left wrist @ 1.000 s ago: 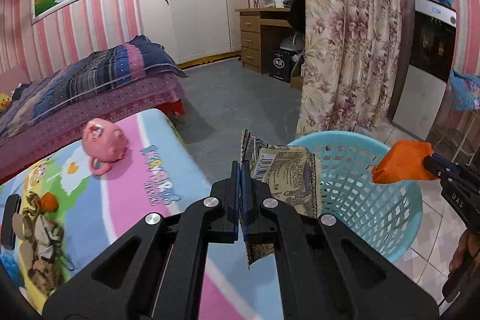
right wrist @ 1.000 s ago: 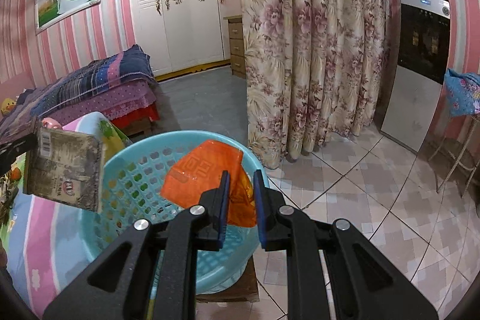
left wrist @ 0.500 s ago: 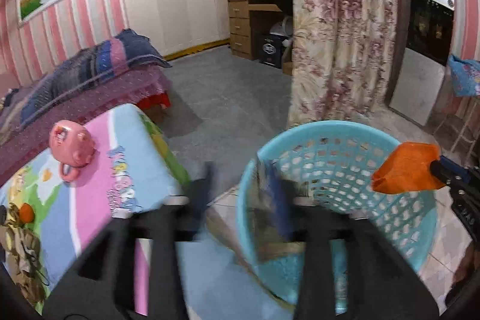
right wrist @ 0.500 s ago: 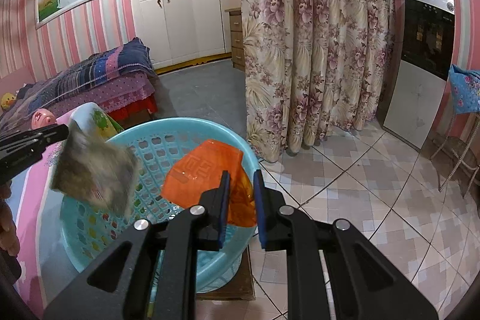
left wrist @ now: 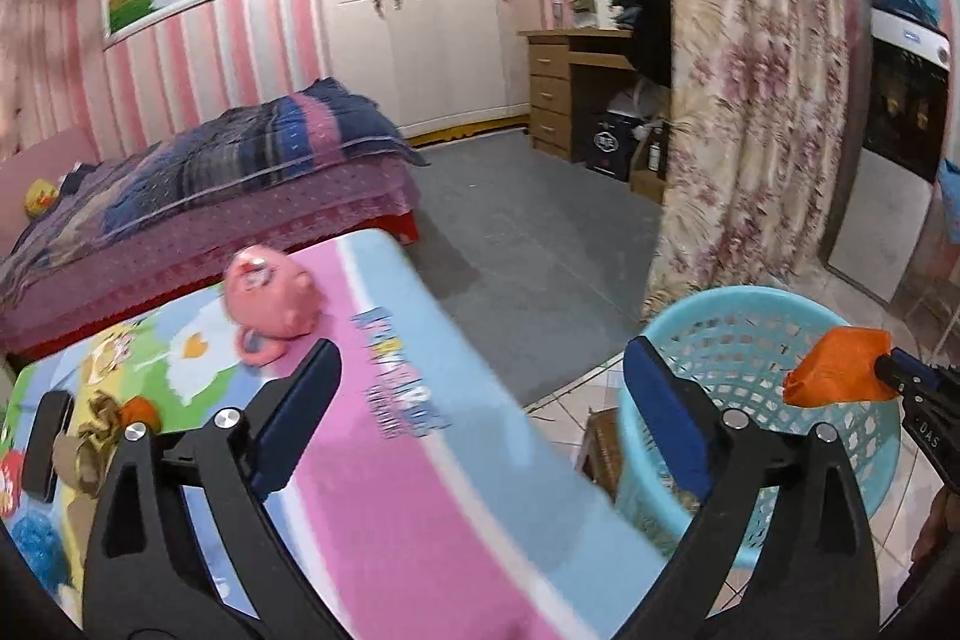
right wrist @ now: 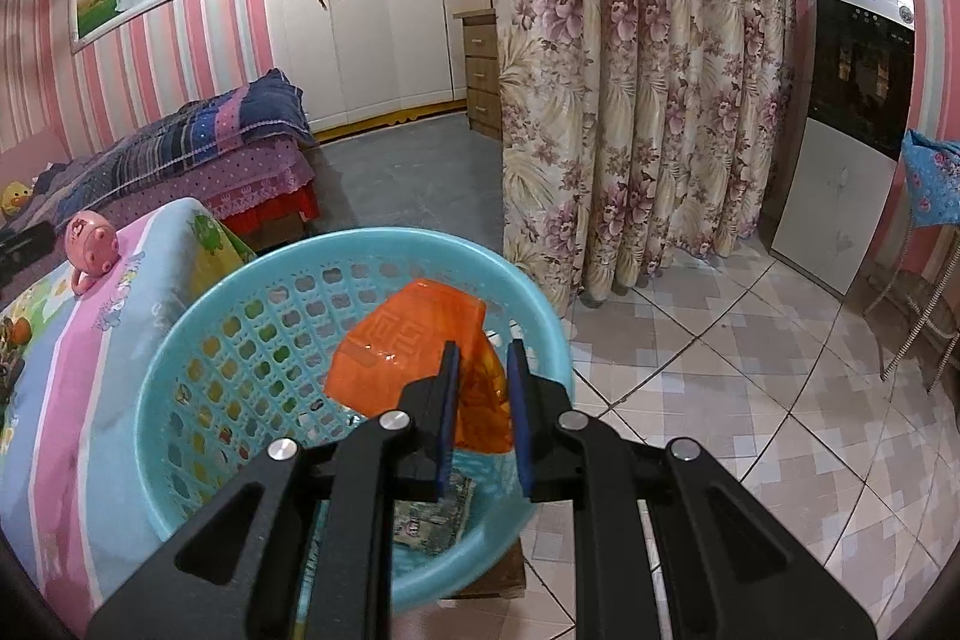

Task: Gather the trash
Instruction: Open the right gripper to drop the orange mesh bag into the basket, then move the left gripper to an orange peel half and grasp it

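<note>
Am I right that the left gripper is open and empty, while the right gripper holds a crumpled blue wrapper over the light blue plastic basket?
Nearly. The wrapper is orange, not blue. The right wrist view shows the right gripper shut on the crumpled orange wrapper above the light blue plastic basket. The left gripper is indeed open and empty.

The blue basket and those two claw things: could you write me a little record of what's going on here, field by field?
Setting: bedroom
Left gripper: open, holding nothing
Right gripper: shut on orange wrapper, held over the basket
Basket: light blue, perforated, standing beside the bed
Inside basket: one greenish printed wrapper on the bottom
On bed: pink pig toy, more scraps at the left edge
</note>
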### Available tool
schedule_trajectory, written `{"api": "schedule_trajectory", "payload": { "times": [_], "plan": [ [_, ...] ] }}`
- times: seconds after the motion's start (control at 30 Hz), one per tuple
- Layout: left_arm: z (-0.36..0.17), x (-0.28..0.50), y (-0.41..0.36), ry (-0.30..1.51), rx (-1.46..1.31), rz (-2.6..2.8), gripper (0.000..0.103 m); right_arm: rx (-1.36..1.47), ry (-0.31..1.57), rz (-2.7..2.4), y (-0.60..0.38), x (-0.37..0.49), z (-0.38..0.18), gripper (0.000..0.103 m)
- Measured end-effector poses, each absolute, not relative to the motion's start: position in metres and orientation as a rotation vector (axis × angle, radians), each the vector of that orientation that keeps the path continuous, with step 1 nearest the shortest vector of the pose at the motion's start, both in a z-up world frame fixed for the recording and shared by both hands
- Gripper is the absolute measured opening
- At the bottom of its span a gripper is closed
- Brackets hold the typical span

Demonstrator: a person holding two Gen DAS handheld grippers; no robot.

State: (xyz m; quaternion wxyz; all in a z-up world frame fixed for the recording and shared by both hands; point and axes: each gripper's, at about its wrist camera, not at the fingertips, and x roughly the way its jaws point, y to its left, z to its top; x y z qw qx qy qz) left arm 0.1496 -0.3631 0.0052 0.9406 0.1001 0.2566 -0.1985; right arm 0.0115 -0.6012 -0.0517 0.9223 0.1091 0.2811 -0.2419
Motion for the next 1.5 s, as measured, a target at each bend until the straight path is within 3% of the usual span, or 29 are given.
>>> {"api": "schedule_trajectory", "payload": {
  "times": [0.13, 0.17, 0.2, 0.23, 0.27, 0.37, 0.4, 0.5, 1.0, 1.5],
  "plan": [
    [0.009, 0.152, -0.341, 0.534, 0.188, -0.377, 0.093, 0.220, 0.581, -0.494, -0.591, 0.021, -0.050, 0.021],
    [0.010, 0.152, -0.336, 0.535, 0.184, -0.370, 0.093, 0.223, 0.579, -0.493, -0.589, 0.023, -0.050, 0.032],
    [0.011, 0.151, -0.332, 0.535, 0.182, -0.364, 0.094, 0.226, 0.576, -0.493, -0.589, 0.023, -0.050, 0.050],
    [0.012, 0.150, -0.325, 0.538, 0.177, -0.357, 0.094, 0.229, 0.573, -0.491, -0.587, 0.024, -0.049, 0.057],
    [0.012, 0.150, -0.320, 0.540, 0.174, -0.352, 0.094, 0.231, 0.574, -0.490, -0.586, 0.025, -0.049, 0.062],
    [0.014, 0.145, -0.304, 0.543, 0.169, -0.331, 0.094, 0.228, 0.590, -0.502, -0.578, 0.026, -0.047, 0.065],
    [0.015, 0.144, -0.301, 0.544, 0.167, -0.326, 0.094, 0.229, 0.584, -0.505, -0.576, 0.025, -0.045, 0.074],
    [0.016, 0.136, -0.278, 0.548, 0.148, -0.301, 0.095, 0.231, 0.539, -0.501, -0.561, 0.019, -0.035, 0.087],
    [0.031, 0.098, -0.105, 0.535, 0.070, -0.065, 0.098, 0.132, 0.493, -0.266, -0.417, 0.039, 0.007, 0.087],
    [-0.002, 0.124, 0.066, 0.642, 0.045, 0.163, 0.098, 0.013, 0.530, -0.095, -0.281, 0.095, 0.020, 0.087]
  ]
}}
